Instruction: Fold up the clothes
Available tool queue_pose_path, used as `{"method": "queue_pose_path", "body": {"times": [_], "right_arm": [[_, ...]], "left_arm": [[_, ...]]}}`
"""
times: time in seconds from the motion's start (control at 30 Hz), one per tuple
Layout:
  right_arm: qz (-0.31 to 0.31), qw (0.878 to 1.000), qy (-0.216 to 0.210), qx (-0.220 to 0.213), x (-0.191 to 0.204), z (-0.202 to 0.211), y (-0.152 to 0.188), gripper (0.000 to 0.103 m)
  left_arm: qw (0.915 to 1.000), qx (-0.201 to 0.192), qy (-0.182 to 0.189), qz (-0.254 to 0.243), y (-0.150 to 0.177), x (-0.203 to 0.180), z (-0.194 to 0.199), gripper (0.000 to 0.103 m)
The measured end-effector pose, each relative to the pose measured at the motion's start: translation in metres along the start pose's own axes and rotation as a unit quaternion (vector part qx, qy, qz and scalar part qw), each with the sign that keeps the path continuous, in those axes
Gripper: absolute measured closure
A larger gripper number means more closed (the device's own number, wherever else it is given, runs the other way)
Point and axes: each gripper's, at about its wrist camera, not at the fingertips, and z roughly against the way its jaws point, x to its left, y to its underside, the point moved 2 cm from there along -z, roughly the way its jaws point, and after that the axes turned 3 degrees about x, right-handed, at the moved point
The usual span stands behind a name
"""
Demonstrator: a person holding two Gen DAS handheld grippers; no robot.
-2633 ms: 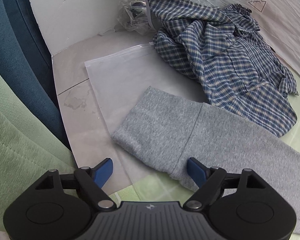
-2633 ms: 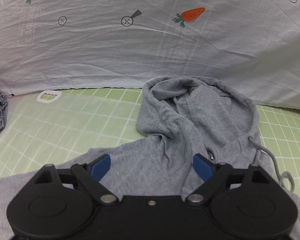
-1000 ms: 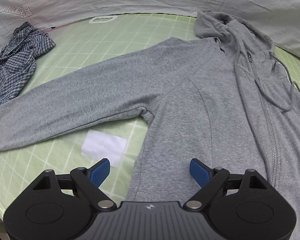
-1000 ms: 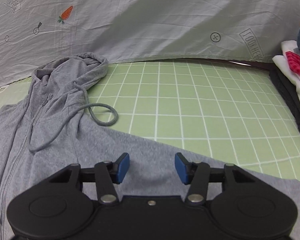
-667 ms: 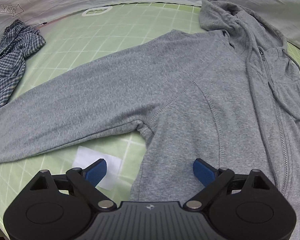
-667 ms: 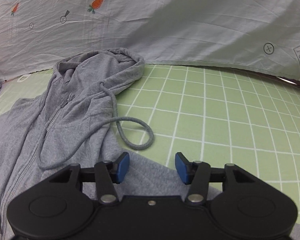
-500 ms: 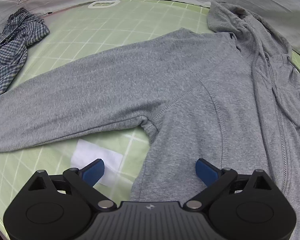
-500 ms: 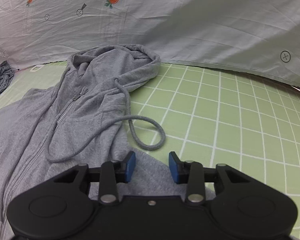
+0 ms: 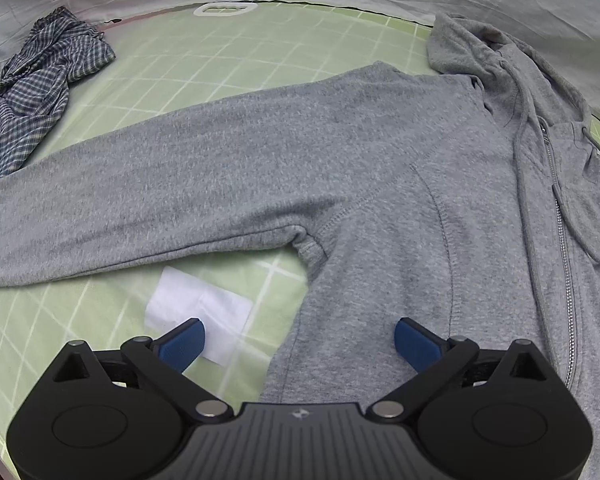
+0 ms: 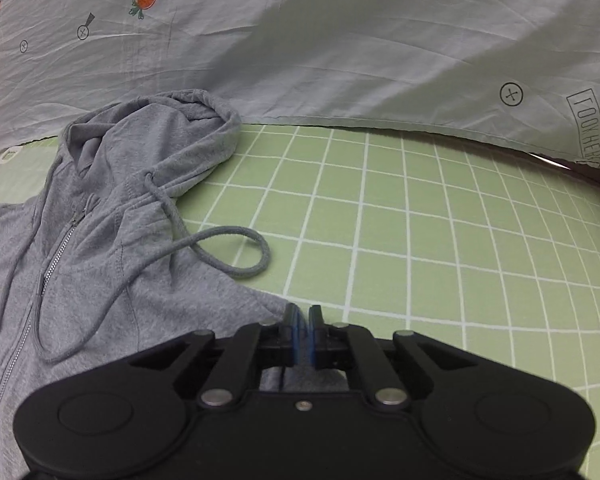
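Left wrist view: the gray hoodie [image 9: 380, 152] lies flat, zipper side up, on the green grid mat [image 9: 204, 60]. One sleeve runs out toward 9 o'clock; the hood sits at 1 o'clock. The left gripper [image 9: 298, 342] has its jaws spread wide. The hoodie's side edge below the armpit lies between them, nearer the 3 o'clock finger, and neither blue pad visibly touches cloth. A white paper patch [image 9: 198, 314] lies on the mat just ahead of the 9 o'clock finger. A crumpled plaid shirt [image 9: 32, 84] sits at 10 o'clock, well apart from the hoodie body.

Right wrist view: the right gripper [image 10: 303, 330] has its jaws closed together, pinching the hoodie's [image 10: 100, 248] edge at 6 o'clock. The drawstring [image 10: 236, 252] loops onto the mat [image 10: 440, 240] at 11 o'clock.
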Motion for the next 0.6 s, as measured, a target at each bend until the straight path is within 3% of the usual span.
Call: {"method": "queue_pose_path", "body": {"times": [0.03,0.17,0.2,0.23,0.4,0.6], "right_arm": [[-0.002,1.0,0.015,0.004,0.001,0.003,0.0,0.062],[-0.007,0.998,0.059,0.002,0.011,0.023,0.004,0.033],[-0.004,0.998,0.07,-0.005,0.018,0.03,0.005,0.015],[0.0,0.997,0.081,-0.012,0.025,0.038,0.007,0.007],[0.028,0.995,0.085,-0.049,0.071,0.071,0.019,0.002],[0.066,0.996,0.045,-0.043,0.141,0.082,0.041,0.002]], "left_arm": [[1.0,-0.007,-0.002,-0.001,0.001,0.001,0.004,0.003],[0.9985,-0.051,0.009,0.016,0.005,0.007,0.028,0.003],[0.9979,-0.06,0.015,0.022,0.005,0.01,0.032,0.003],[0.9971,-0.068,0.02,0.027,0.006,0.012,0.037,0.003],[0.9918,-0.108,0.039,0.056,0.012,0.023,0.056,0.003],[0.985,-0.133,0.047,0.1,0.034,0.054,0.073,0.003]]}}
